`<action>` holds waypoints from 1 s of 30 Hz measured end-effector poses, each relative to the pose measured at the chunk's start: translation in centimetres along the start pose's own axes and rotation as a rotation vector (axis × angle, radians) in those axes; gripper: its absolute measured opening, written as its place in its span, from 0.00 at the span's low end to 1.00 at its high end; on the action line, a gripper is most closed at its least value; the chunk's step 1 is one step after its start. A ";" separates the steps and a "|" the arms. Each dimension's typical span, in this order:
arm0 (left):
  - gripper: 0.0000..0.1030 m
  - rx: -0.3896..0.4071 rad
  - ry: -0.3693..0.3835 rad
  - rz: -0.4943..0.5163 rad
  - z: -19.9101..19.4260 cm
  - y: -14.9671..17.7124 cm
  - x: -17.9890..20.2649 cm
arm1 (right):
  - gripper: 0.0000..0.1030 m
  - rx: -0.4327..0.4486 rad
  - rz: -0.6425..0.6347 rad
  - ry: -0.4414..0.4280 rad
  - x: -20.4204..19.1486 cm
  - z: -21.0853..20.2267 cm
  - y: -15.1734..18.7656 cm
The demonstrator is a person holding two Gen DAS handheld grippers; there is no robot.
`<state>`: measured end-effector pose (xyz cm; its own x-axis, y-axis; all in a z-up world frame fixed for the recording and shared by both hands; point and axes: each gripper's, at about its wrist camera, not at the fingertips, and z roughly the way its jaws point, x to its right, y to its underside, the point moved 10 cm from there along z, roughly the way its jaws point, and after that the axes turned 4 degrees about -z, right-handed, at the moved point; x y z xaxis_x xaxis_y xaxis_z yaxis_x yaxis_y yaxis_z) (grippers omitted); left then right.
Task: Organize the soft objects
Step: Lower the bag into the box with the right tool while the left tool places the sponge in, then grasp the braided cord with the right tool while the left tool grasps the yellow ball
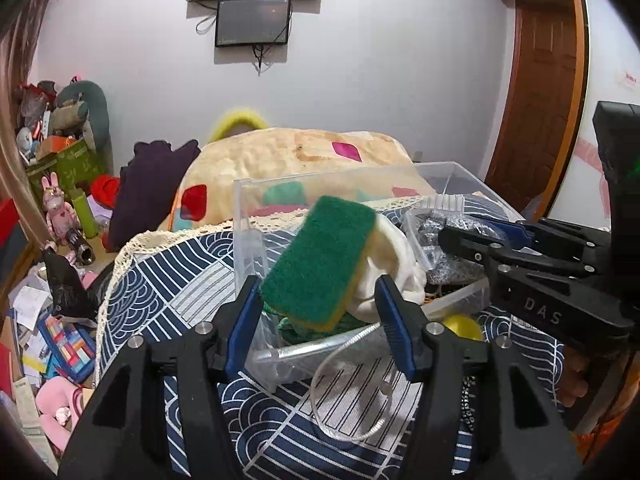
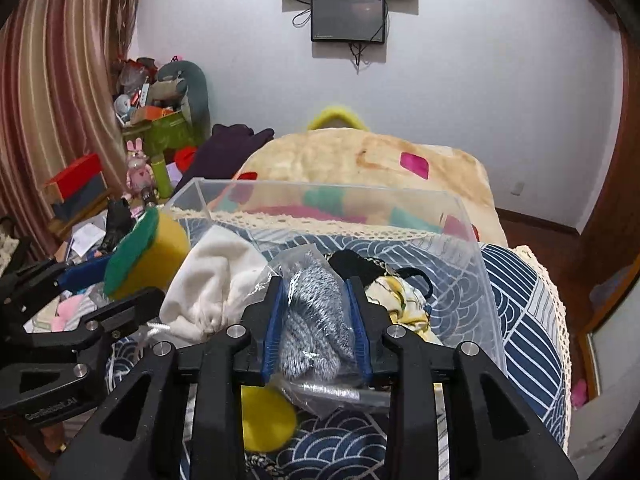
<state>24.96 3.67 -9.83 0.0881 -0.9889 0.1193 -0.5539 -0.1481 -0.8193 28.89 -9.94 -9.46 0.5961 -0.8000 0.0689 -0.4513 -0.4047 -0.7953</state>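
- Left gripper [image 1: 318, 312]: jaws spread, the green-and-yellow sponge [image 1: 320, 256] between them at frame centre, seemingly loose over the clear bin [image 1: 452, 170].
- Right gripper [image 2: 318, 326]: jaws pinching a bagged grey knit [image 2: 316, 320] inside the bin.
- White cloth [image 2: 212, 280] left of it; yellow ball [image 2: 266, 420] below, partly hidden.

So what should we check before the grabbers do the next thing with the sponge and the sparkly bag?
1. Sponge lies between the left gripper fingers: ok; whether they squeeze it, cannot tell.
2. Sponge is above the clear plastic bin: cannot tell; it hangs by the bin's left wall.
3. Right gripper closed on the bagged grey fabric: ok.
4. Room in the bin for the sponge: ok, patterned cloth shows through at the far right.
5. White cloth fully inside the bin: not ok, it drapes over the left edge.
6. Grippers apart from each other: ok.
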 end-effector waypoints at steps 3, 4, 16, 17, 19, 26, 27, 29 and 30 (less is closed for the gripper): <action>0.63 0.011 0.008 0.003 -0.6 0.0 0.3 | 0.38 -0.002 0.003 -0.001 0.1 -0.4 0.1; 0.63 0.012 0.013 0.001 -0.8 0.1 0.3 | 0.40 0.001 0.004 -0.001 0.2 -0.6 0.1; 0.78 0.047 0.066 -0.043 -4.7 0.4 0.1 | 0.56 0.093 -0.016 0.002 0.6 -5.8 0.6; 0.83 0.050 0.070 -0.048 -5.1 0.5 0.1 | 0.58 0.094 -0.019 -0.003 0.5 -6.1 0.9; 0.85 0.053 0.075 -0.056 -5.6 0.9 0.1 | 0.59 0.088 -0.019 -0.017 0.2 -6.4 1.7; 0.86 -0.015 0.095 -0.034 -5.5 3.6 0.7 | 0.59 -0.016 -0.063 -0.067 -1.9 -4.9 6.0; 0.86 -0.032 0.104 -0.034 -5.3 4.1 0.9 | 0.59 -0.036 -0.063 -0.079 -2.3 -4.4 6.6; 0.86 -0.062 0.111 -0.030 -4.7 5.1 1.3 | 0.59 -0.062 -0.063 -0.094 -2.8 -3.7 7.4; 0.86 -0.071 0.112 -0.024 -4.5 5.5 1.5 | 0.59 -0.078 -0.065 -0.096 -3.1 -3.2 7.8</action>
<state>18.38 1.36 -11.62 0.0112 -0.9789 0.2040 -0.6099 -0.1684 -0.7744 21.44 -12.03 -13.97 0.6851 -0.7262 0.0577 -0.4574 -0.4904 -0.7418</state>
